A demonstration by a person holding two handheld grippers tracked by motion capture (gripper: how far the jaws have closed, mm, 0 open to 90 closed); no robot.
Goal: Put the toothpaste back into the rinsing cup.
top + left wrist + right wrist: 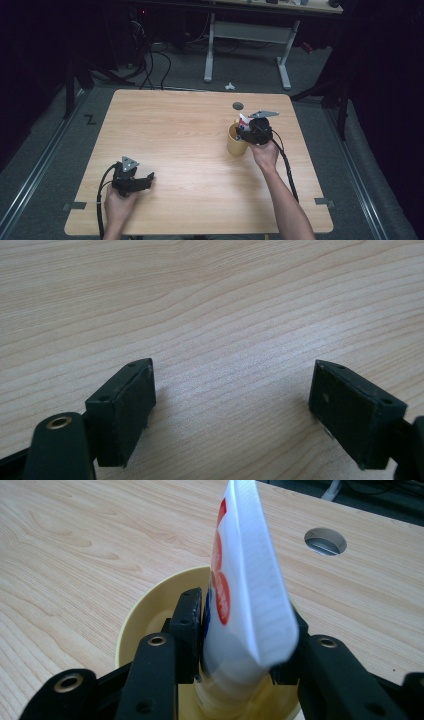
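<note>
A white tube (245,595) with red and blue print, seemingly toothpaste, was held upright with its crimped end uppermost and its lower end down inside a yellow cup (150,605). The cup was stood on the right half of the wooden table (190,145), just short of a round cable hole (238,105) near the far edge.

The tube was clamped between the jaws of the right gripper (240,630), which were closed against its two flat sides, over the mouth of the cup. Whether the tube was being lowered in or lifted out could not be told from this moment.

If insertion was intended, it was judged that the tube should be kept vertical and centred over the opening, lowered until its bottom was supported by the cup, and only then released, so that the cup would not be tipped by a sideways push against its rim.

The left gripper (230,400) was rested low over bare wood near the front left of the table, its jaws spread wide with nothing between them.
</note>
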